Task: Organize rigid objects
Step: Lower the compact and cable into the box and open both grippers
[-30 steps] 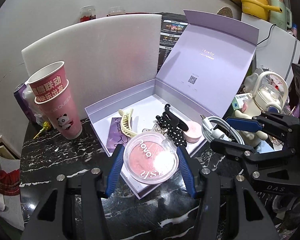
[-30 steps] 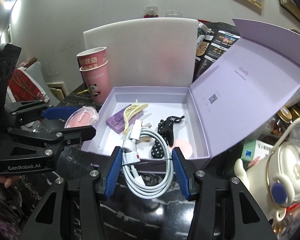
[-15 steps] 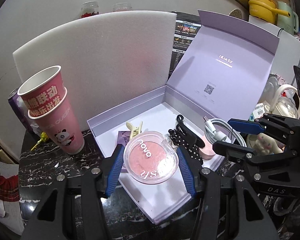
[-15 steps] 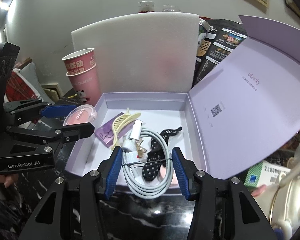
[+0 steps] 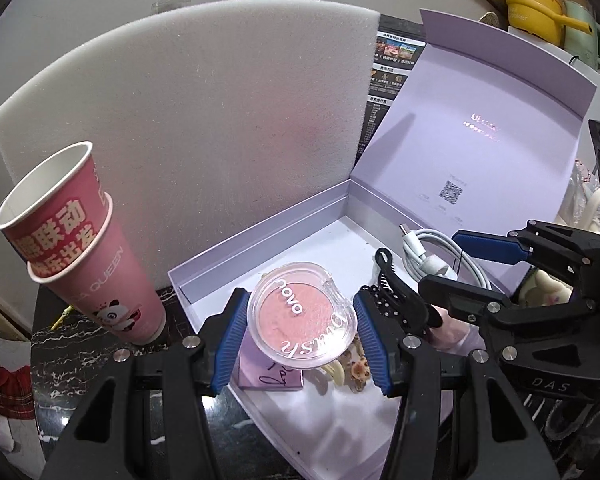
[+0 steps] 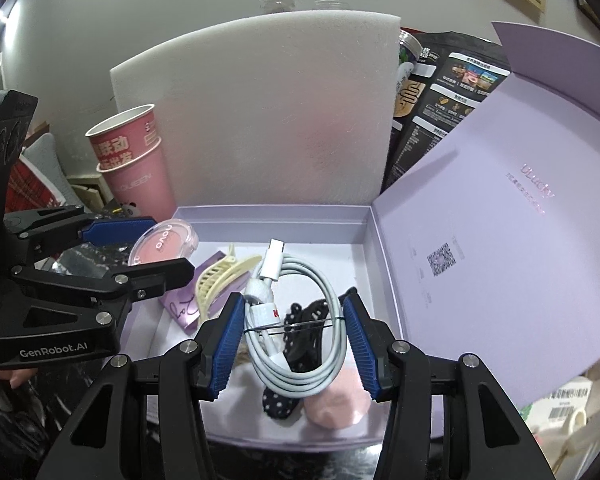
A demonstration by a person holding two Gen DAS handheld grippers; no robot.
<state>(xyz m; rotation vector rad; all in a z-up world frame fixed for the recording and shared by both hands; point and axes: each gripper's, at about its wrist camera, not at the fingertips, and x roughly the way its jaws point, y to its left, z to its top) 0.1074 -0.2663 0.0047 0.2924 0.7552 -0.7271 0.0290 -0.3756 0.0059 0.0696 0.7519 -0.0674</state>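
Blush compact [image 5: 303, 317], round clear case with pink powder and white "novo blush" lettering, pinched between blue fingers of left gripper [image 5: 298, 330], held tilted over the near-left part of the lavender box [image 5: 260, 236]. Under it, inside the box: purple card [image 5: 270, 374] with handwriting, mostly covered by the compact; cream hair claw [image 6: 220, 274], only its tip seen in the left wrist view, whole in the right wrist view. A small tan item right of the claw tip, too blurred to name.

Cable coil [image 6: 296, 320], white, bound with a tie and a red-marked label, USB-C plug pointing away, pinched between fingers of right gripper [image 6: 294, 338], held over the box middle. Beneath it a black polka-dot hair clip [image 6: 300, 316], partly hidden by the coil, and a pink round puff [image 6: 336, 402] at the near edge of the box, its shape soft and unclear.

Box bottom edge cut off by the gripper bodies in both views. Box lid [image 6: 500, 200] stands open on the right, QR code and faint logo inside it. Black marbled bench [image 5: 80, 344] shows left of the box.

Left of the box: two stacked pink paper cups [image 5: 76, 240]. Behind the box: white foam board [image 5: 204, 120], upright. Behind the lid, a dark printed pouch [image 6: 440, 92], lower part hidden. Person's hand just visible at the far-left edge of the right wrist view.
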